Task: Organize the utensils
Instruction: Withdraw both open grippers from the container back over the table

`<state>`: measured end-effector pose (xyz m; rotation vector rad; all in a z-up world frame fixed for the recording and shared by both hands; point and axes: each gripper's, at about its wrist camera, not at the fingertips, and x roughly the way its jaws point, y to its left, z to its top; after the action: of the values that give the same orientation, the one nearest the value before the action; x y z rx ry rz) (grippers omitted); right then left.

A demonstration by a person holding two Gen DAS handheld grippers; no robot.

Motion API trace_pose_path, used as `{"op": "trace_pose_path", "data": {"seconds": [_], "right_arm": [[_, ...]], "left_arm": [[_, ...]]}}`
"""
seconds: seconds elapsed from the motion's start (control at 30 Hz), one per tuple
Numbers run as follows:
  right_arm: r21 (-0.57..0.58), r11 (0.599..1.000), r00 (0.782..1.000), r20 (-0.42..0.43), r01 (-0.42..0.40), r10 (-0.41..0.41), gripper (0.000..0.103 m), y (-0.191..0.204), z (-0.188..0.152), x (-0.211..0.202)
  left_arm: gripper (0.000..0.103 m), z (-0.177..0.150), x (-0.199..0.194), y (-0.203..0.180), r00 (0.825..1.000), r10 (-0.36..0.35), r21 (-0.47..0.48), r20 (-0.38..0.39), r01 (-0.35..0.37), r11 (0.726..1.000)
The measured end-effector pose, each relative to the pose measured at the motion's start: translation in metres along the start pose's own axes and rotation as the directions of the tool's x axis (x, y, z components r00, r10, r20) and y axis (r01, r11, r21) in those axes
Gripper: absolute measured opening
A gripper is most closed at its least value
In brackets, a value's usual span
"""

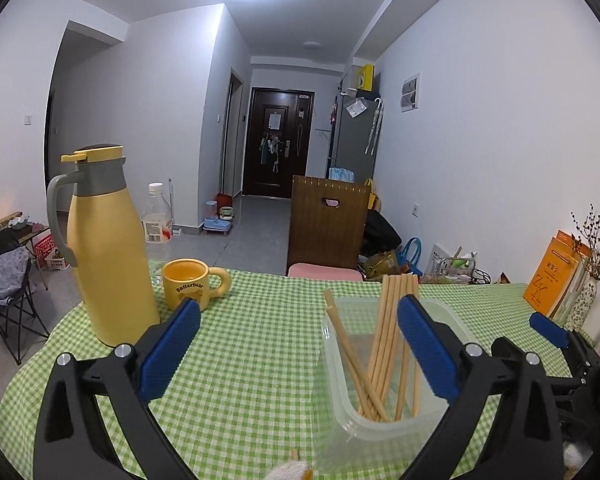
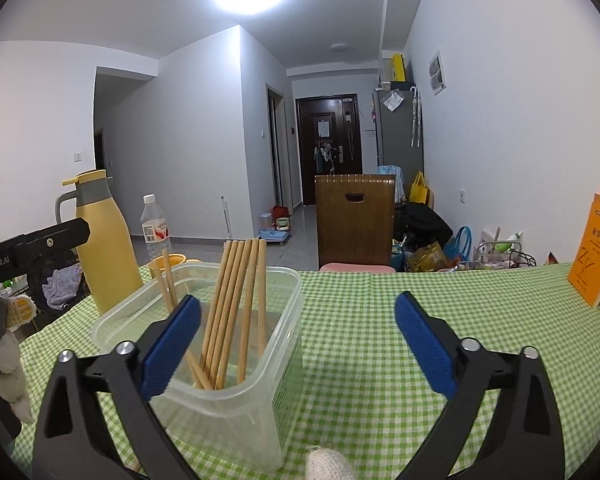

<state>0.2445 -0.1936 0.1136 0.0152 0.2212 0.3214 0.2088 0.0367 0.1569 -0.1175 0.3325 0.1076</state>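
Observation:
A clear plastic container stands on the green checked tablecloth with several wooden chopsticks leaning inside it. My left gripper is open and empty, and its right finger overlaps the container's right side. In the right wrist view the container sits at the left, its chopsticks fanned upright. My right gripper is open and empty too, with its left finger in front of the container. A wooden tip peeks in at the bottom edge of the left wrist view.
A yellow thermos jug, a yellow mug and a water bottle stand at the table's left. An orange box and a flowered vase stand at the right. A wooden chair is behind the far edge.

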Motion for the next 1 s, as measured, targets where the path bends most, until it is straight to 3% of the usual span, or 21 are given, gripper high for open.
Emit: {"op": "trace_pose_path", "data": {"seconds": [0.57, 1.0], "right_arm": [[0.035, 0.999, 1.0, 0.023, 0.02, -0.021, 0.095, 0.003, -0.003, -0.061], [0.017, 0.999, 0.999, 0.019, 0.048, -0.049, 0.095, 0.01, -0.038, -0.115]], "left_arm": [[0.096, -0.013, -0.065, 0.002, 0.999, -0.017, -0.013, 0.041, 0.018, 1.0], [0.096, -0.054, -0.119, 0.014, 0.997, -0.054, -0.019, 0.052, 0.055, 0.998]]}}
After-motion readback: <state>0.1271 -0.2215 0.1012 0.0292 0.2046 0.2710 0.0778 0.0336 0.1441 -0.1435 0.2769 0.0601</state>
